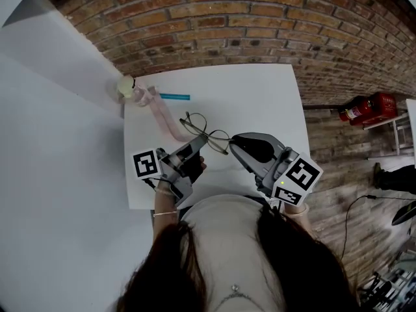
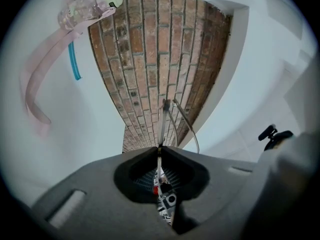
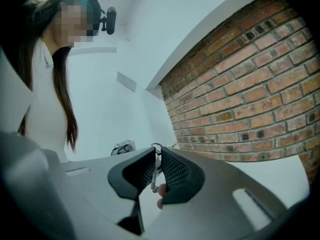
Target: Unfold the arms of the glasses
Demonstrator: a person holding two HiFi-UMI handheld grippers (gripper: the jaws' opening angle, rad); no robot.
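Thin wire-framed glasses [image 1: 203, 130] are held just above the white table [image 1: 260, 103], between the two grippers. My left gripper [image 1: 197, 147] is shut on one thin metal arm; in the left gripper view that arm [image 2: 162, 126] runs straight out from the closed jaws [image 2: 160, 151] towards the frame. My right gripper [image 1: 233, 145] is shut on the other end of the glasses. In the right gripper view a metal piece of the glasses [image 3: 155, 171] is pinched between the ribbed pads [image 3: 175, 171]. The lenses are barely visible.
A pink strap [image 1: 162, 116] with a pale clear bottle-like piece [image 1: 130, 87] lies at the table's far left, next to a blue stick [image 1: 174, 97]. A brick wall stands behind the table. A red fire extinguisher [image 1: 364, 108] lies on the floor to the right.
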